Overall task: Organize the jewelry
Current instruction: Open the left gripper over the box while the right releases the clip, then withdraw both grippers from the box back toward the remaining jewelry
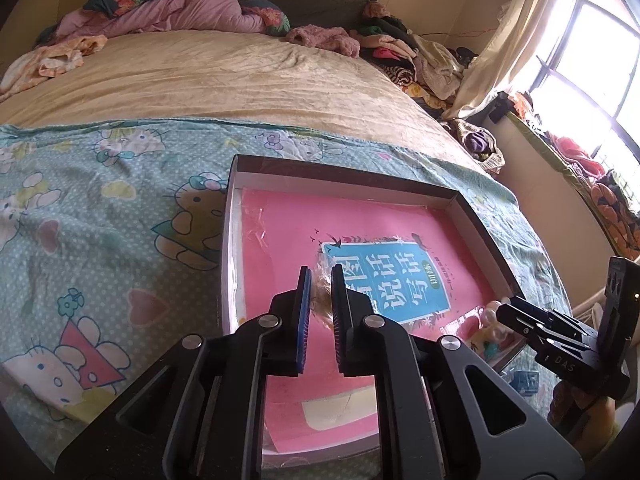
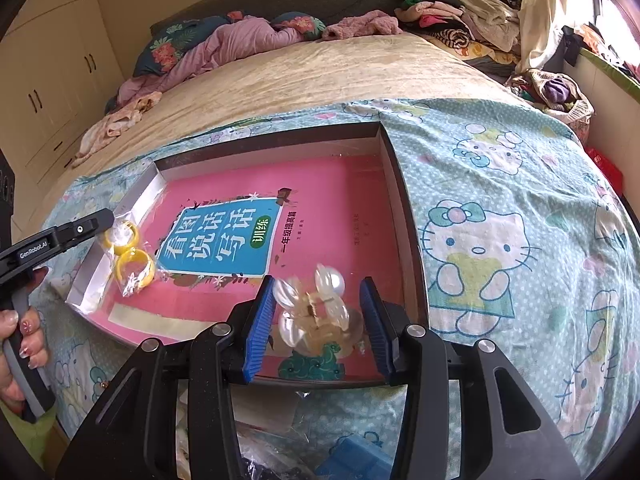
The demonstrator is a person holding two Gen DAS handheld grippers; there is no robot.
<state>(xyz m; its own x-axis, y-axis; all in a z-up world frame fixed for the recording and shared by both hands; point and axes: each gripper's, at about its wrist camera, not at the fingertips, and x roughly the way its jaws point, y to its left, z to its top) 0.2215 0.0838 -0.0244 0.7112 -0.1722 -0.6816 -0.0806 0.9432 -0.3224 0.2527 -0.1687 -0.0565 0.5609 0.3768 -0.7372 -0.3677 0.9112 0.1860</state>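
A shallow box [image 2: 404, 200] holding a pink book [image 2: 340, 208] lies on the bed. My left gripper [image 1: 320, 298] is shut on a clear bag holding yellow bangles [image 2: 132, 254], over the box's left end; the bag shows between its fingers [image 1: 323, 300]. It also shows in the right wrist view [image 2: 106, 220]. My right gripper [image 2: 318, 312] is open around a pearly flower-shaped hair clip [image 2: 316, 304] that seems to rest on the book at the box's near right corner. The clip [image 1: 494, 326] also shows in the left wrist view by my right gripper [image 1: 502, 312].
A Hello Kitty sheet [image 2: 500, 220] covers the near part of the bed. Clothes are piled at the far side [image 2: 440, 4]. A blue box [image 2: 356, 458] and plastic bags lie below the box's near edge. A window [image 1: 592, 52] is at right.
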